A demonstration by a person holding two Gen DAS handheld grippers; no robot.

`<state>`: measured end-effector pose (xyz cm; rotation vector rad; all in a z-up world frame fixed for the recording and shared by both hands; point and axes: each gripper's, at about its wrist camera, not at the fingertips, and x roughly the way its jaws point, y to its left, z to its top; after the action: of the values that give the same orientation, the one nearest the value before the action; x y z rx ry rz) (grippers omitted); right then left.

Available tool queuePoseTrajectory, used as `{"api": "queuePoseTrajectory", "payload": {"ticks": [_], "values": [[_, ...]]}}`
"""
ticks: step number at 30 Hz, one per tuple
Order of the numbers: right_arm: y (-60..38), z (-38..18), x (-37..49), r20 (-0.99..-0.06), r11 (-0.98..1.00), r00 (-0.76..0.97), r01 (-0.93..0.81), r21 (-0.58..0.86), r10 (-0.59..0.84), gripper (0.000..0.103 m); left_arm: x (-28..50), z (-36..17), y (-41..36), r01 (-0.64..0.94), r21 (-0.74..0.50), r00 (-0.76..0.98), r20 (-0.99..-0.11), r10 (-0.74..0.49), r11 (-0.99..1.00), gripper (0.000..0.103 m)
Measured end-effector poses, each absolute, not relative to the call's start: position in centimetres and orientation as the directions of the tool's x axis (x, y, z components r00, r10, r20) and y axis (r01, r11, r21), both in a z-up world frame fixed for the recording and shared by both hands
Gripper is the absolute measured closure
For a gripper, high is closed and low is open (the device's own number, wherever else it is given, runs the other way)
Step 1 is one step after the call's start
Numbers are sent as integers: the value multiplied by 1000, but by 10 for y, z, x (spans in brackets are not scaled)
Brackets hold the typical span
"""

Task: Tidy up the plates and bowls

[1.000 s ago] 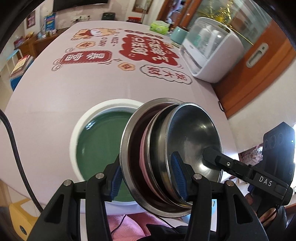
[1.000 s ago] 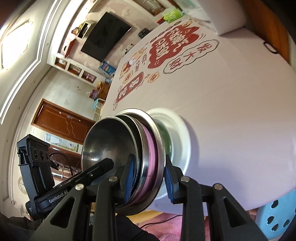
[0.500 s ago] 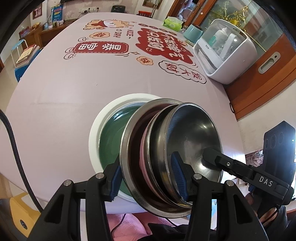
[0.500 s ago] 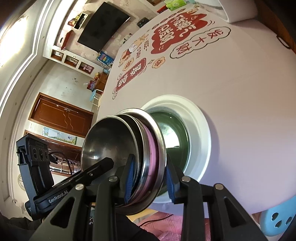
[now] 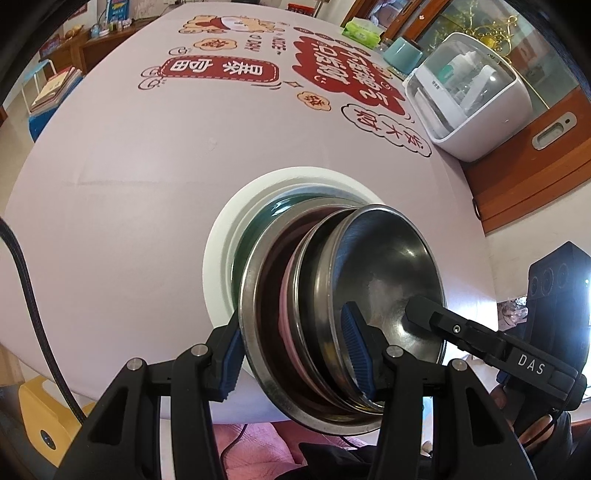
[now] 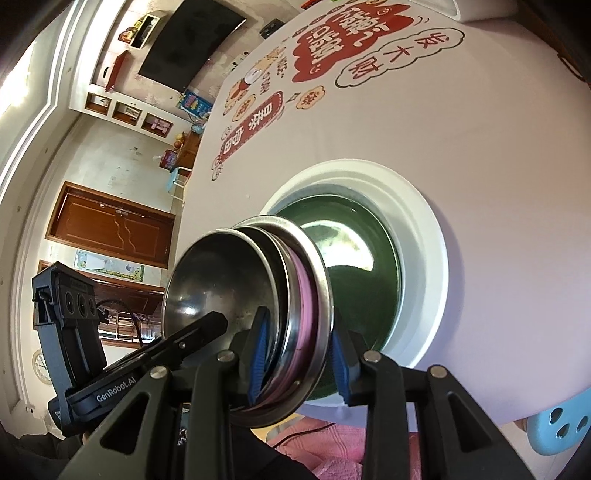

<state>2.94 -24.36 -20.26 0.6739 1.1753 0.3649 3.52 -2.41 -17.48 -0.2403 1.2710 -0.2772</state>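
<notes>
A nested stack of steel bowls (image 5: 373, 280) with a pink one between them is held tilted on edge, just above a green plate (image 5: 255, 236) that lies inside a wide white plate (image 5: 225, 236) on the table. My left gripper (image 5: 295, 347) is shut on the stack's near rim. My right gripper (image 6: 299, 354) is shut on the opposite rim of the stack (image 6: 225, 280). The green plate (image 6: 369, 258) and white plate (image 6: 424, 236) lie right behind the stack in the right wrist view.
The pale table (image 5: 129, 177) carries red printed lettering. A white appliance with a clear lid (image 5: 465, 99), a teal container (image 5: 402, 55) and a green tissue pack (image 5: 362, 31) stand at the far right. A wooden cabinet (image 5: 532, 173) is beside it.
Both grippers have carried the bowl stack forward over the table; it now overlaps the green and white plates, which appear larger and closer behind it.
</notes>
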Motion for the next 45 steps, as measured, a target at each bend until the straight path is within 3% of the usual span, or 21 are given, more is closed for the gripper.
{"api": "queuePoseTrajectory", "payload": {"ticks": [16, 23, 27, 36, 45], "values": [[-239, -204, 31, -773, 786, 391, 171, 595, 500, 70, 60, -189, -31, 147, -344, 196, -909, -369, 927, 55], [-236, -200, 39, -780, 801, 391, 154, 578, 488, 53, 66, -187, -35, 169, -321, 191, -917, -350, 932, 54], [-243, -197, 43, -773, 797, 405, 156, 584, 487, 43, 68, -184, -37, 171, -292, 198, -926, -323, 941, 45], [-255, -180, 47, -748, 803, 432, 86, 590, 504, 31, 61, -162, -41, 125, -239, 283, -922, -265, 963, 34], [-263, -155, 11, -765, 878, 457, -83, 471, 453, 30, 9, -145, -51, -32, -201, 437, -884, -167, 979, 30]]}}
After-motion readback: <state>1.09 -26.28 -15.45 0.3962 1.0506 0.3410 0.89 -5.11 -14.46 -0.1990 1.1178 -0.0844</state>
